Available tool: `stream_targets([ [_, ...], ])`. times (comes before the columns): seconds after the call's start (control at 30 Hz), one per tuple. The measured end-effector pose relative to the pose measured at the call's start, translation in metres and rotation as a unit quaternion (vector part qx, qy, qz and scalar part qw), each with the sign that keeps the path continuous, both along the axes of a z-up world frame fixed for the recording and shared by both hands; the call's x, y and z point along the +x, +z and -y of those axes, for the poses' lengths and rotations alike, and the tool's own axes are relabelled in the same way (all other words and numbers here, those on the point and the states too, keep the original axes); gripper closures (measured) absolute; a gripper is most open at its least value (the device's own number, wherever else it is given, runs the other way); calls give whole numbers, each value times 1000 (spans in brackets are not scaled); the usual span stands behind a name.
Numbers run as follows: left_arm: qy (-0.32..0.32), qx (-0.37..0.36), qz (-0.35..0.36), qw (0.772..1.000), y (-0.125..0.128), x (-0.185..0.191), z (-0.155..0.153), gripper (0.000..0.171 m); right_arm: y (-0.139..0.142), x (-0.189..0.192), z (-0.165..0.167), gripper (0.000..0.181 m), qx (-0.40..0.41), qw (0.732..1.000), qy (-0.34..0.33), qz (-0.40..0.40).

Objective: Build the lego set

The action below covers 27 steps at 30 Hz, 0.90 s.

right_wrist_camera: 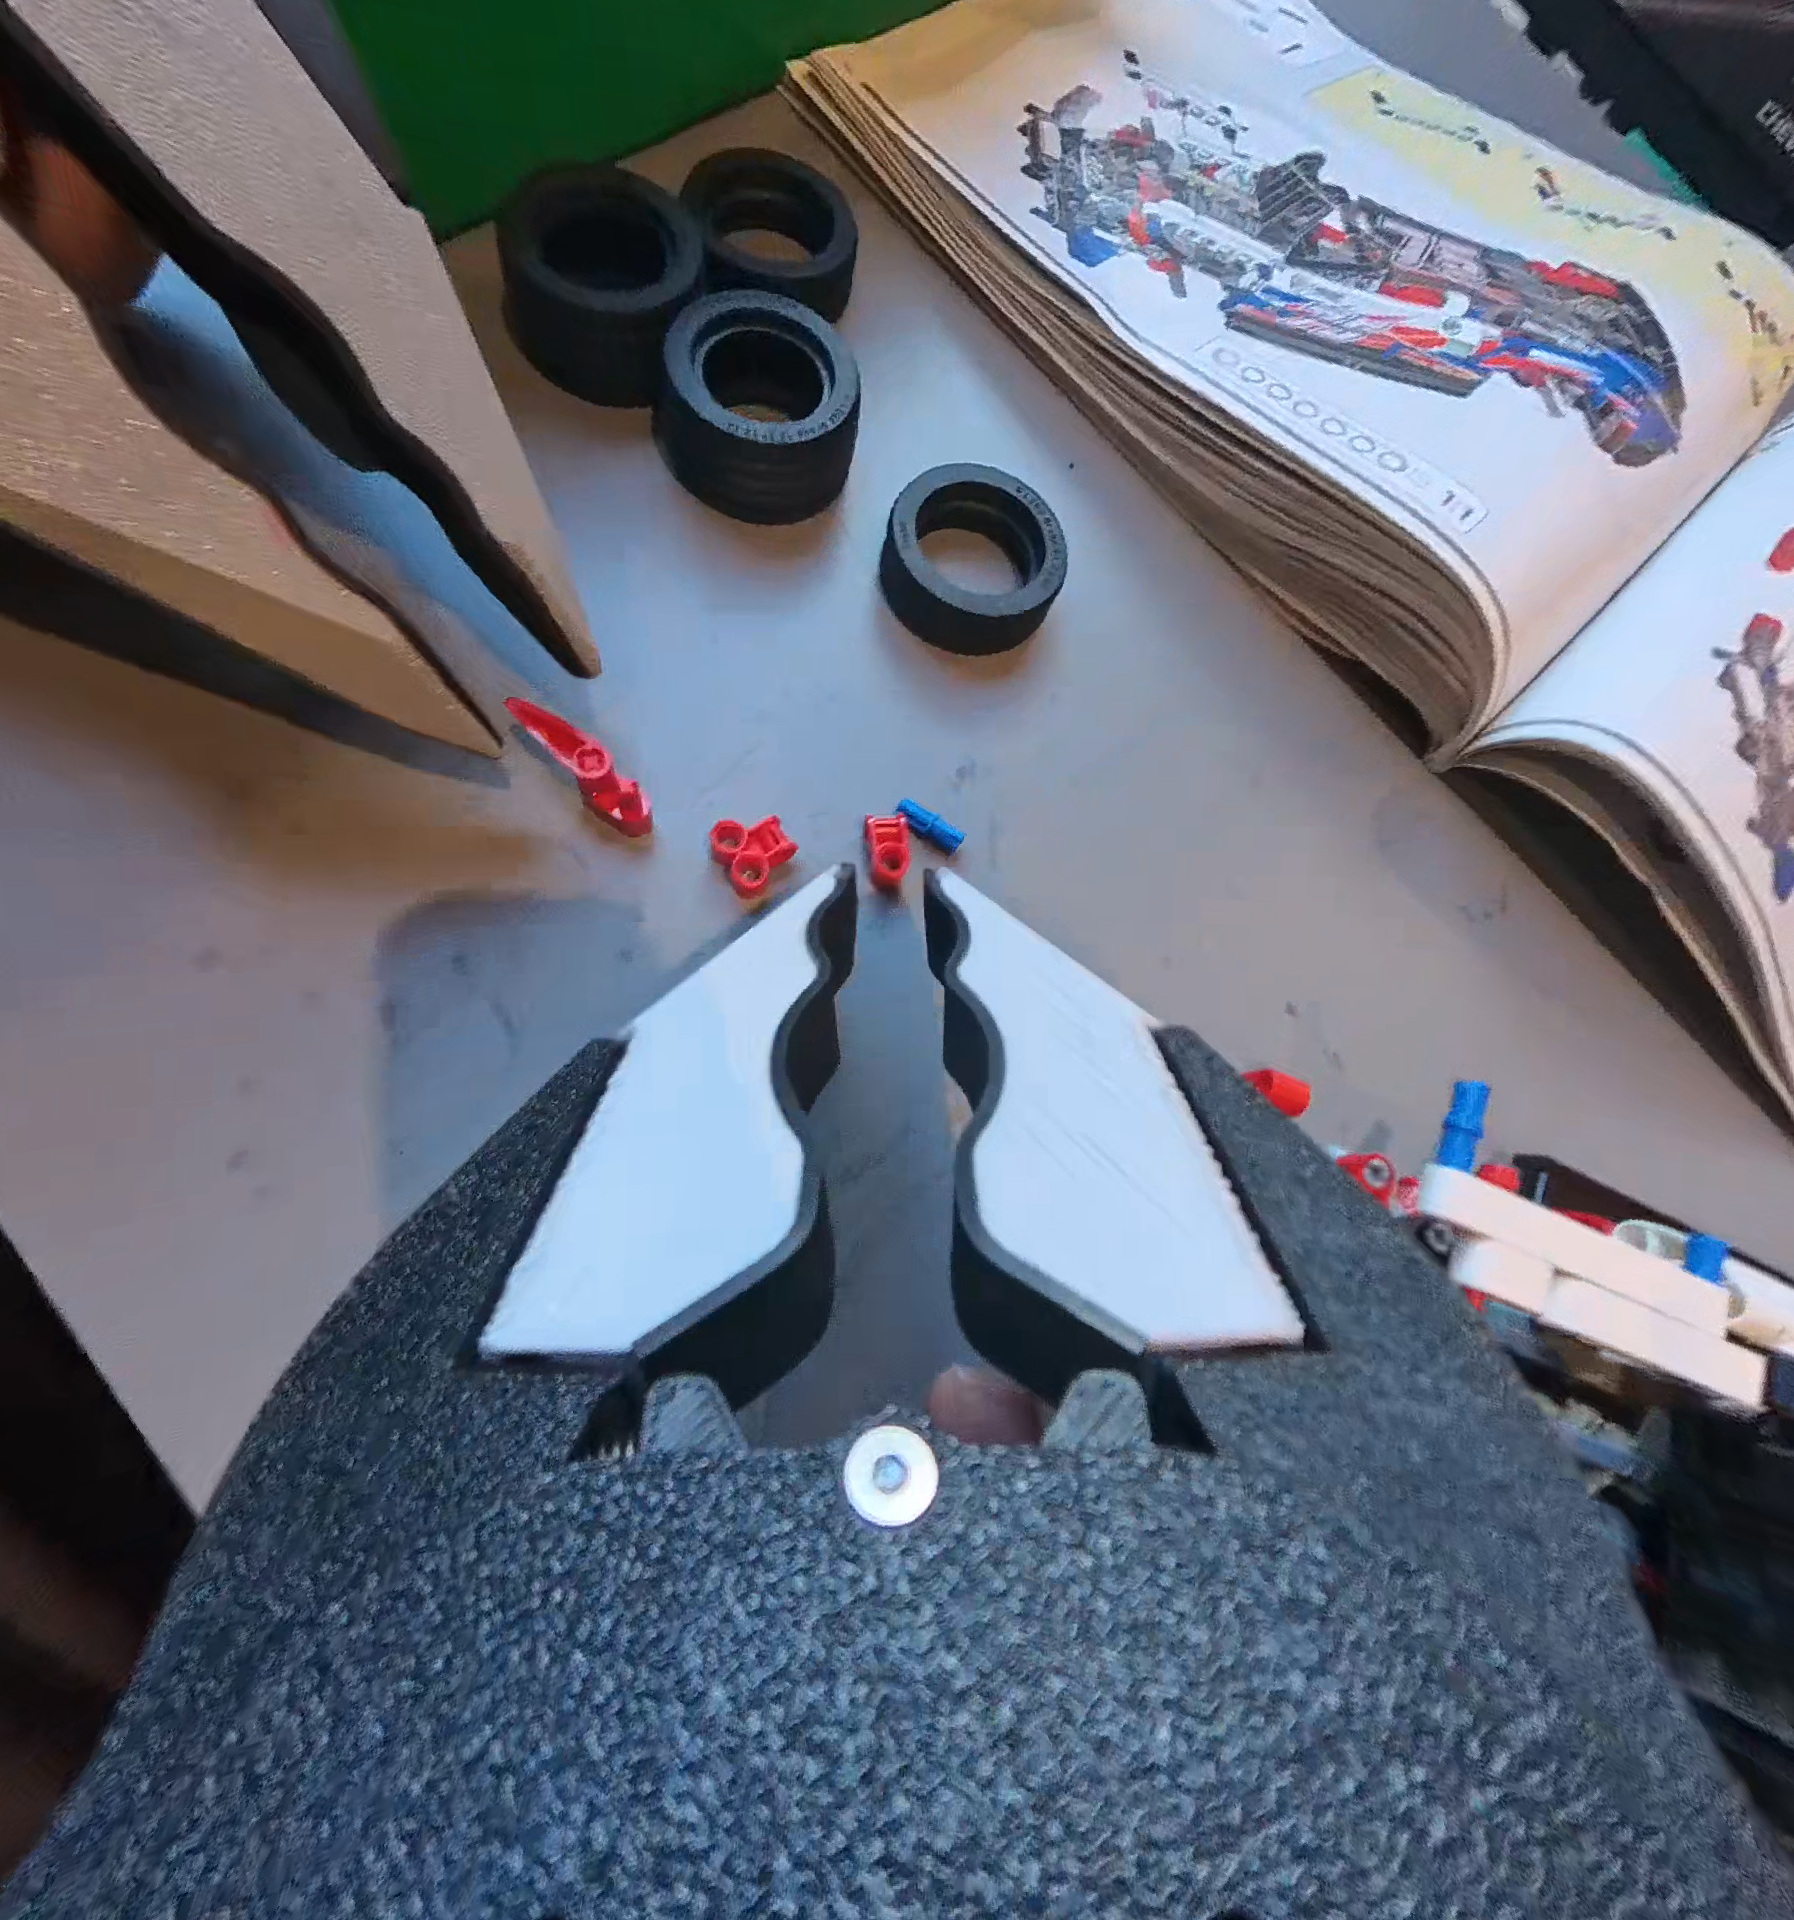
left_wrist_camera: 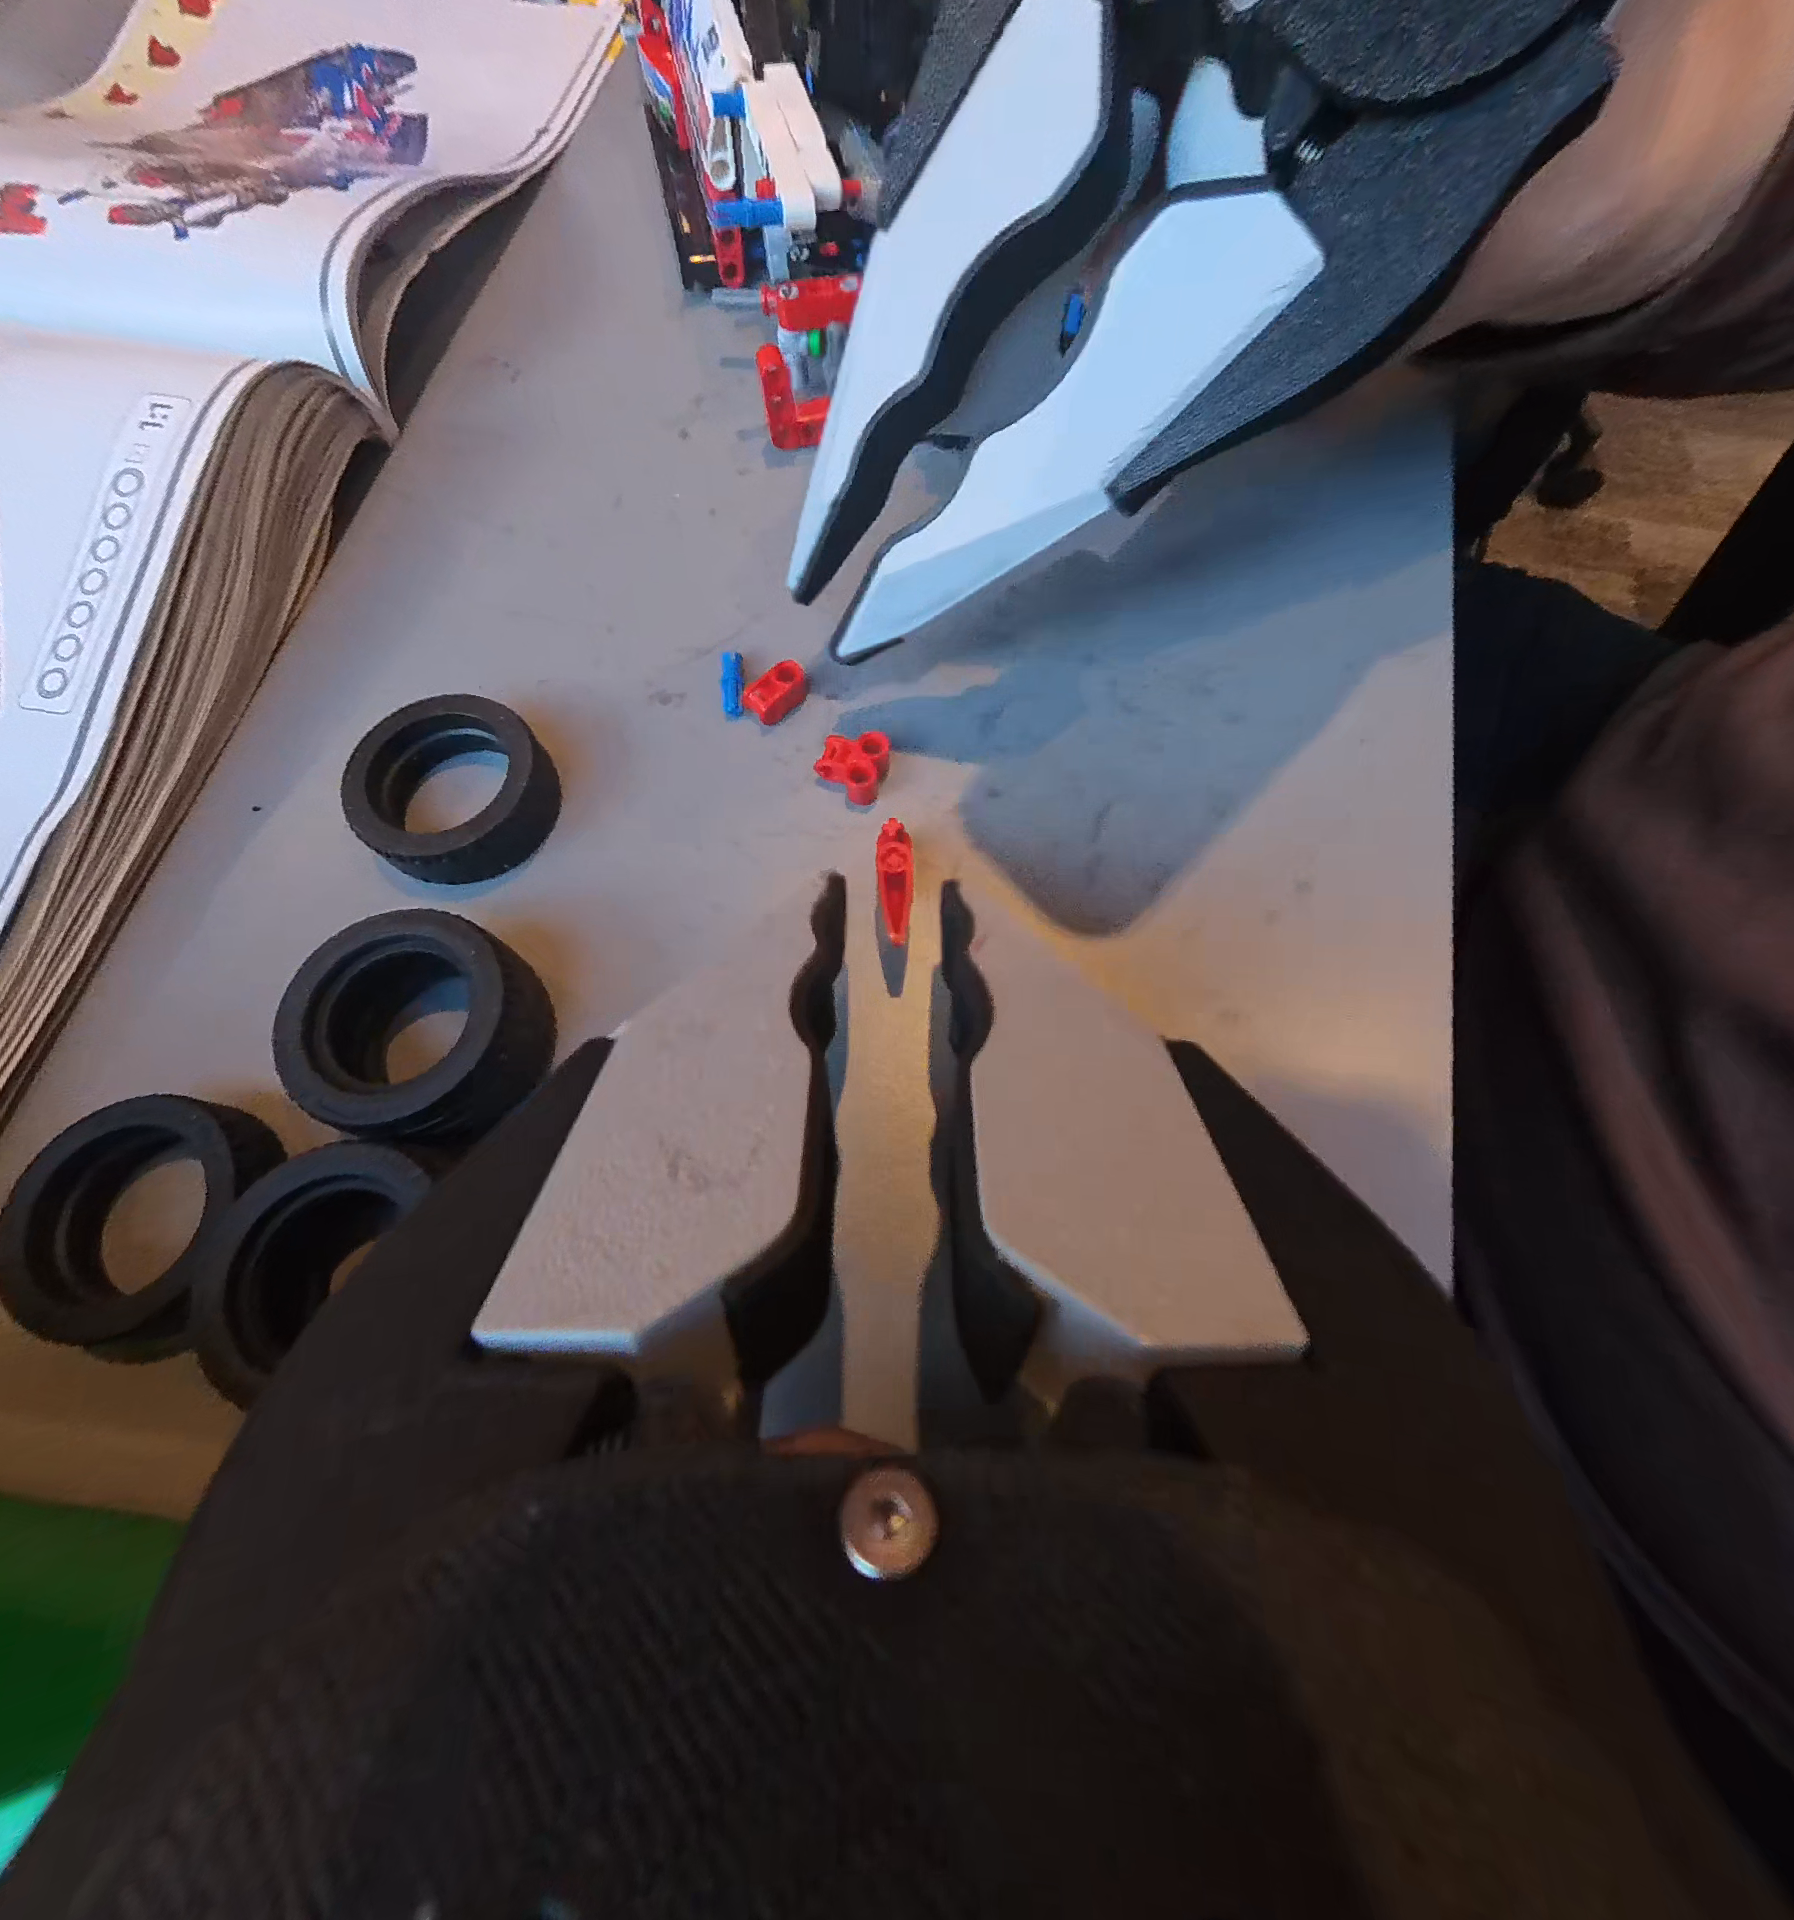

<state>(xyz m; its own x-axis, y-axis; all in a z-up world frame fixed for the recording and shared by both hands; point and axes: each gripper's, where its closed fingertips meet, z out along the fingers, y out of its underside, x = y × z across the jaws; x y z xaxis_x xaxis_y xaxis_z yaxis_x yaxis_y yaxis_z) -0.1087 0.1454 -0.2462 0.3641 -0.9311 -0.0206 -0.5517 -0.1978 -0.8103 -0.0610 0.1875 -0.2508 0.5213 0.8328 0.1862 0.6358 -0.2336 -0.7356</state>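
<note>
A red pointed lego piece [left_wrist_camera: 893, 883] lies on the grey table [left_wrist_camera: 581, 540], between the tips of my left gripper [left_wrist_camera: 891, 888], which is open and stands around it without pinching it. Beyond it lie a red three-hole connector [left_wrist_camera: 853, 764], a small red connector [left_wrist_camera: 774, 691] and a blue pin [left_wrist_camera: 732, 683]. My right gripper [right_wrist_camera: 889, 876] is slightly open and empty, its tips just short of the small red connector [right_wrist_camera: 886, 850], with the blue pin [right_wrist_camera: 929, 824] beside it. The right wrist view also shows the left gripper [right_wrist_camera: 538, 704] over the pointed piece [right_wrist_camera: 586, 769].
Several black tyres [left_wrist_camera: 451, 787] lie to the left of the pieces. An open instruction booklet [left_wrist_camera: 145, 416] lies beyond them. A partly built red, white and blue model [right_wrist_camera: 1599, 1278] stands by the right gripper. The table edge [left_wrist_camera: 1454, 831] runs close on the right. The grippers' ends are close to 7 cm from one another.
</note>
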Motion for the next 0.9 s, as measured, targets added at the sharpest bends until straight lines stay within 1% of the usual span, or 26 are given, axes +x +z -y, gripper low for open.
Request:
stream_targets([
  [0.07,4,9,11,1000,4,-1,-1,154,7,-2,0,169,14,1000,4,-11],
  [0.17,17,37,29,999,12,-4,-3,153,33,0,13,169,38,995,26,-90],
  [0.27,34,70,58,995,24,-8,-6,153,66,30,21,169,107,983,25,-146],
  [0.33,45,87,75,992,31,-10,-8,152,78,61,15,169,151,975,3,-165],
  [0.4,48,88,77,992,32,-11,-9,153,72,82,10,168,138,975,-4,-174],
  [0.47,46,80,66,994,28,-9,-10,151,60,86,10,166,103,979,7,-175],
  [0.6,38,67,30,997,16,-5,-11,149,55,64,26,167,87,979,54,-178],
  [0.67,24,49,12,998,8,-2,-9,140,48,55,36,169,75,979,78,-175],
  [0.73,10,27,-2,1000,2,1,-6,137,46,53,40,169,73,978,92,-171],
  [0.83,-3,-5,-20,1000,-7,4,-4,136,49,53,38,172,63,977,84,-184],
  [0.9,-18,-21,-35,999,-13,6,0,136,42,52,33,170,40,982,68,-174],
])
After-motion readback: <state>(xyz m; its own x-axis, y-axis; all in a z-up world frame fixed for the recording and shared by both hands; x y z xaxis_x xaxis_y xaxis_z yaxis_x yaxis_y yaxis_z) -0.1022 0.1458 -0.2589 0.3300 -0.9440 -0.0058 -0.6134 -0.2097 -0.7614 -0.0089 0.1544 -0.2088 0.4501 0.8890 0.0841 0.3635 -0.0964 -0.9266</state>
